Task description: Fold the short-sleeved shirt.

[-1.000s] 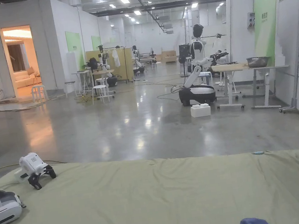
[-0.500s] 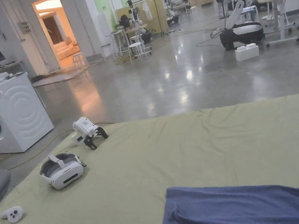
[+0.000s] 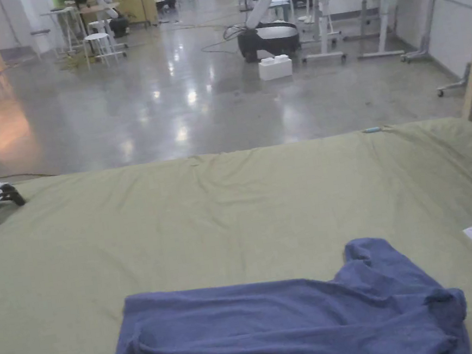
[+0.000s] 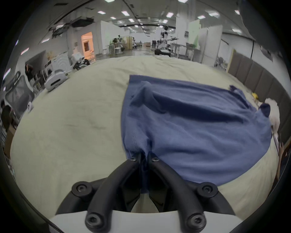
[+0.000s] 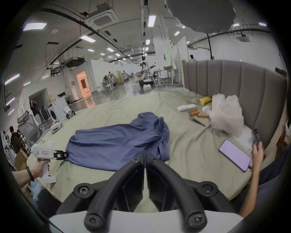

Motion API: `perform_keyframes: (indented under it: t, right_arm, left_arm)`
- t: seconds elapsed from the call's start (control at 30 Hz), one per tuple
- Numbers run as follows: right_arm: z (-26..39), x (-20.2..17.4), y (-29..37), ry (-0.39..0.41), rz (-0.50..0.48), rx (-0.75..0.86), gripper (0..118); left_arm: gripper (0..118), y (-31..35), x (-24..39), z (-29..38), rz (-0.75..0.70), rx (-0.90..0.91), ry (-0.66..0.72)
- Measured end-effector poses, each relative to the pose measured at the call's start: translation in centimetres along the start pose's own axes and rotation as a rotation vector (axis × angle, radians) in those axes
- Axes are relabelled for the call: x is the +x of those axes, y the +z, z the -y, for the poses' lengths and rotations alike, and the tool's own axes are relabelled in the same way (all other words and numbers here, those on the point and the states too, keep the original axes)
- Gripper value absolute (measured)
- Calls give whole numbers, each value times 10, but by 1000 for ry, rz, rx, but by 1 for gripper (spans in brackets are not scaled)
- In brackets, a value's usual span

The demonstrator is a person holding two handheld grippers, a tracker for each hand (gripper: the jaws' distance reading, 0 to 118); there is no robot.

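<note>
A: Item one: where is the shirt lying?

B: Rumpled on the bed, near your edge. Your left hand-held gripper is clenching its hem corner, probably to pull it flat.

A: Item two: the right hand-held gripper?

B: Its jaws are sitting nearly together with nothing visibly between them, hovering short of the collar end. The near sleeve is bunching under itself, so you are not seeing its outline.

Blue shirt (rumpled) on bedsheet

Plain blue shirt, olive-green sheet
</note>
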State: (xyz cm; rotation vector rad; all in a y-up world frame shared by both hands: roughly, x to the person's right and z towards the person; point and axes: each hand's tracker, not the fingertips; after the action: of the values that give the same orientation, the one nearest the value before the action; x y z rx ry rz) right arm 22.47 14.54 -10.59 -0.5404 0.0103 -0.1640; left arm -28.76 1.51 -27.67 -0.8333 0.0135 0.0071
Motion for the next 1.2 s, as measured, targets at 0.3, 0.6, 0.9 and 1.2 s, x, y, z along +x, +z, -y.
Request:
perform_keyframes:
  t: [0.3,0.6,0.9,1.2]
  right_arm:
    - [42,54,-213,-108,182,-321,65]
    - [4,40,-154,-2,208,-220,4]
    - [22,33,-44,83,234,-208,4]
    - [77,32,1,93,235,-306,6]
  left_arm:
    - [6,-2,-4,-6,7,-32,23]
    - [0,55,-20,-14,57,34,87]
    - [0,156,-44,58,70,32,65]
    - [22,179,-43,120,101,-58,53]
